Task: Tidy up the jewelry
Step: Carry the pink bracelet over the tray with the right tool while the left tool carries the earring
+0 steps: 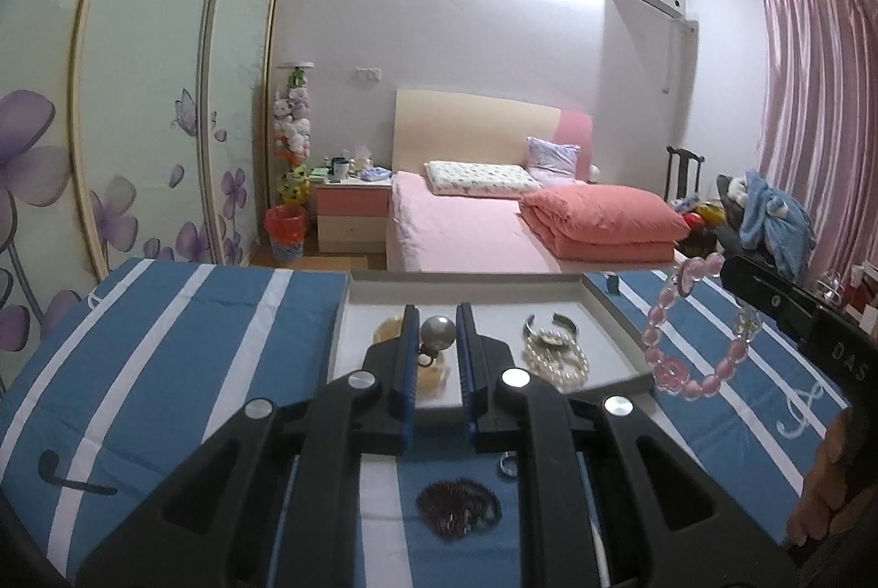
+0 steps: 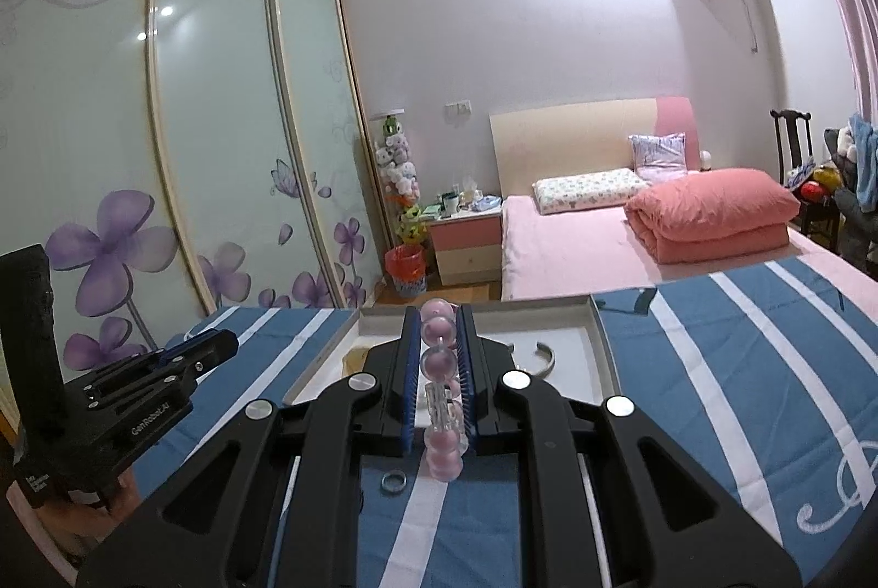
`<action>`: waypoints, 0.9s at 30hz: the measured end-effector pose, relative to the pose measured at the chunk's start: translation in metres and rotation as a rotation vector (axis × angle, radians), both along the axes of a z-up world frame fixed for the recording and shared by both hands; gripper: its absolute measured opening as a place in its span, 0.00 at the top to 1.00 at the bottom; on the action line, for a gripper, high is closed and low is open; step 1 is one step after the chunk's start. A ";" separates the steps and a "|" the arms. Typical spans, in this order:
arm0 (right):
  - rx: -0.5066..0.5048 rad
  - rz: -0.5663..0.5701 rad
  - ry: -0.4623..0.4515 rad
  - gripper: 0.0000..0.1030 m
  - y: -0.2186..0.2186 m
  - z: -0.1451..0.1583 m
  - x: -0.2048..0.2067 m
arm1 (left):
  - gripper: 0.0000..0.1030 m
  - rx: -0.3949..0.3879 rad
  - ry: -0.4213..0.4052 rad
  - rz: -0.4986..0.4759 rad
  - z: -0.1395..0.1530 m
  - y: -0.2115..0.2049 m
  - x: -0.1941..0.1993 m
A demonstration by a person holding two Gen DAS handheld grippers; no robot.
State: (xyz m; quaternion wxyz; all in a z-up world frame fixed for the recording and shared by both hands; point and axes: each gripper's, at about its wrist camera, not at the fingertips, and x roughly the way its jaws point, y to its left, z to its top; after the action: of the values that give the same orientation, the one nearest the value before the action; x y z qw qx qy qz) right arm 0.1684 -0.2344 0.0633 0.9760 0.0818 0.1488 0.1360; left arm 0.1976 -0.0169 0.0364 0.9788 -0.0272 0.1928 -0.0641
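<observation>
My left gripper (image 1: 437,320) is shut on a grey pearl piece (image 1: 437,331) and holds it over the shallow white tray (image 1: 466,283). In the tray lie a yellowish bangle (image 1: 388,328), a silver cuff (image 1: 550,325) and a white pearl strand (image 1: 554,360). My right gripper (image 2: 437,322) is shut on a pink bead bracelet (image 2: 439,363), which hangs from it at the right in the left wrist view (image 1: 694,335). A dark red bead bracelet (image 1: 457,511) and a small silver ring (image 1: 508,466) lie on the cloth in front of the tray; the ring also shows in the right wrist view (image 2: 393,481).
The tray sits on a blue and white striped cloth (image 1: 181,330). Beyond are a pink bed (image 1: 466,225), a bedside cabinet (image 1: 353,214), sliding wardrobe doors (image 1: 137,121) on the left and a pink curtain (image 1: 812,121) on the right. The left gripper body (image 2: 137,401) shows in the right wrist view.
</observation>
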 end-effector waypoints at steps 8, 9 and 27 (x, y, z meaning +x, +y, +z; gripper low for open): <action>-0.002 -0.012 -0.013 0.86 0.004 0.003 0.029 | 0.86 0.011 -0.014 0.014 0.003 -0.010 0.023; -0.003 -0.013 -0.013 0.86 0.005 0.003 0.032 | 0.86 0.011 -0.013 0.016 0.002 -0.011 0.027; -0.009 -0.029 0.087 0.86 0.007 -0.024 0.090 | 0.86 0.007 0.037 -0.018 -0.022 -0.016 0.090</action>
State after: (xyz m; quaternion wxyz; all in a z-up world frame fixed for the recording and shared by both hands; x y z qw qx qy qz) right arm 0.2584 -0.2277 0.0398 0.9709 0.0856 0.1905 0.1174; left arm 0.2880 -0.0330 0.0146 0.9745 -0.0232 0.2115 -0.0719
